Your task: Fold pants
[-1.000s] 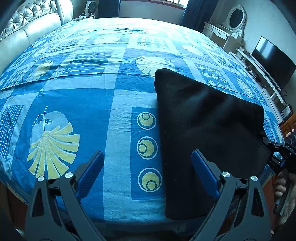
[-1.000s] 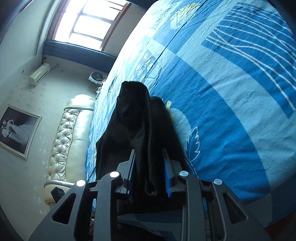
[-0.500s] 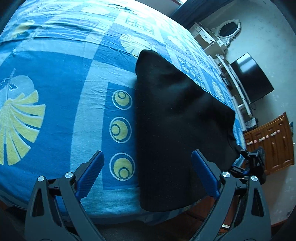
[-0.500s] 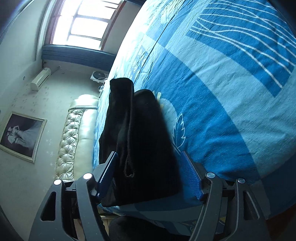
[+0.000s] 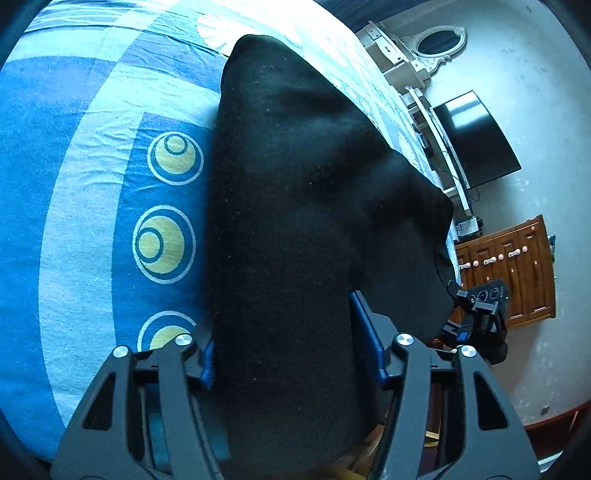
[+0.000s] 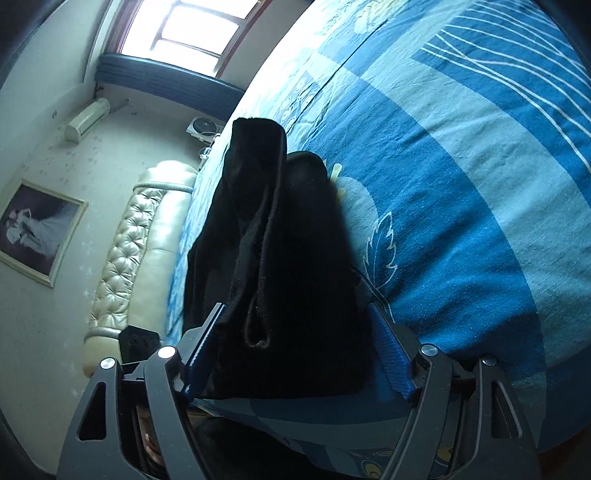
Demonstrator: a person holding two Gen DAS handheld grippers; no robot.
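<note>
The black pants lie folded on the blue patterned bed cover, reaching to its near edge. My left gripper straddles the near end of the pants, its blue pads on either side with the jaws partly closed around the cloth. In the right wrist view the pants lie bunched with layered edges. My right gripper is open, its pads either side of the pants' end without pinching it. The right gripper also shows in the left wrist view.
A padded cream headboard runs along the bed's far side. A television, a white dresser with an oval mirror and a wooden cabinet stand past the bed. A window is beyond.
My right gripper has opened and let go of the pants' edge. My left gripper has moved right and forward onto the pants, and its jaws have narrowed around the near end.
</note>
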